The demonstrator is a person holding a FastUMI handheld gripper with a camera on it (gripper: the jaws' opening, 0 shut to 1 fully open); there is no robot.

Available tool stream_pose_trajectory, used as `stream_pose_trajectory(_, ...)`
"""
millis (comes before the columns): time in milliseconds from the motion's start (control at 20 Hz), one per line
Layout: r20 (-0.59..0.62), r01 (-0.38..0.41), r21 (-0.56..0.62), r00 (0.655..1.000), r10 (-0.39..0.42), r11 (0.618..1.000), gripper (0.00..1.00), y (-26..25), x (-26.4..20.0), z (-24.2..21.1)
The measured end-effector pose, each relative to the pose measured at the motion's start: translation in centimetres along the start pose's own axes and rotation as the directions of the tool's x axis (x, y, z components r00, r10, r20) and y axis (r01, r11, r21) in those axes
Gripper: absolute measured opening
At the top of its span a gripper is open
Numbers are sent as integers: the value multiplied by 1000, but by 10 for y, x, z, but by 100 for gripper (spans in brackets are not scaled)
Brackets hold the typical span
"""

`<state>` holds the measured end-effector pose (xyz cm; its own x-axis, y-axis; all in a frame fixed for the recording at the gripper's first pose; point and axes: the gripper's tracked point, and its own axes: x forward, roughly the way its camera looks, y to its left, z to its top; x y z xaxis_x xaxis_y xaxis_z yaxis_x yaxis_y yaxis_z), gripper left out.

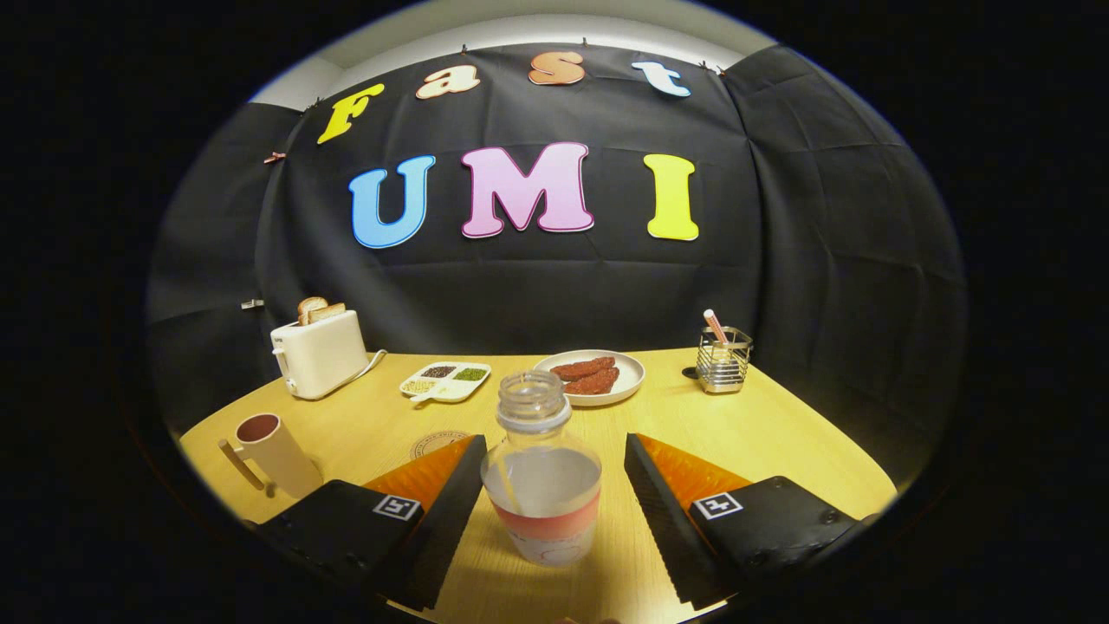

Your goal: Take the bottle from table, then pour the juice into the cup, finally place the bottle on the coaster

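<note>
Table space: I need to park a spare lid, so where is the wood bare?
Bare wood lies between the plate and the wire holder, running toward the near fingers. It is crowded around the bottle, which stands between the open gripper fingers, and toward the coaster and cup.

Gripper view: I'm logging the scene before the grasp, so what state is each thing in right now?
Clear plastic bottle: upright, uncapped, partly filled, between the fingers.
Hand-held gripper: open, fingers apart from the bottle.
Beige handled cup: upright on the wooden table.
Round coaster: flat, partly hidden by a finger.
White toaster: bread popped up.
White plate: holds reddish food.
</note>
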<state>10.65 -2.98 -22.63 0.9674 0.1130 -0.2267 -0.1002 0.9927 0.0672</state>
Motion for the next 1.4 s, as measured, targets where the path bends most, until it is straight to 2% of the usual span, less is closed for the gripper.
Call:
stream_pose_trajectory(350, 2, -22, 13, 1000, 22, 1000, 98, 5, 7, -9)
stream_pose_trajectory(600, -26, -7, 36, 1000, 8, 999, 98, 1, 16, -21)
stream_pose_trajectory(850, -31, -33, 26, 999, 34, 999, 100, 8, 15, -29)
stream_pose_trajectory(1100, -10, -46, -3, 999, 46, 999, 80, 10, 21, -26)
stream_pose_trajectory(1400, -21, -100, -79, 995, 99, 992, 77, 23, 18, -13)
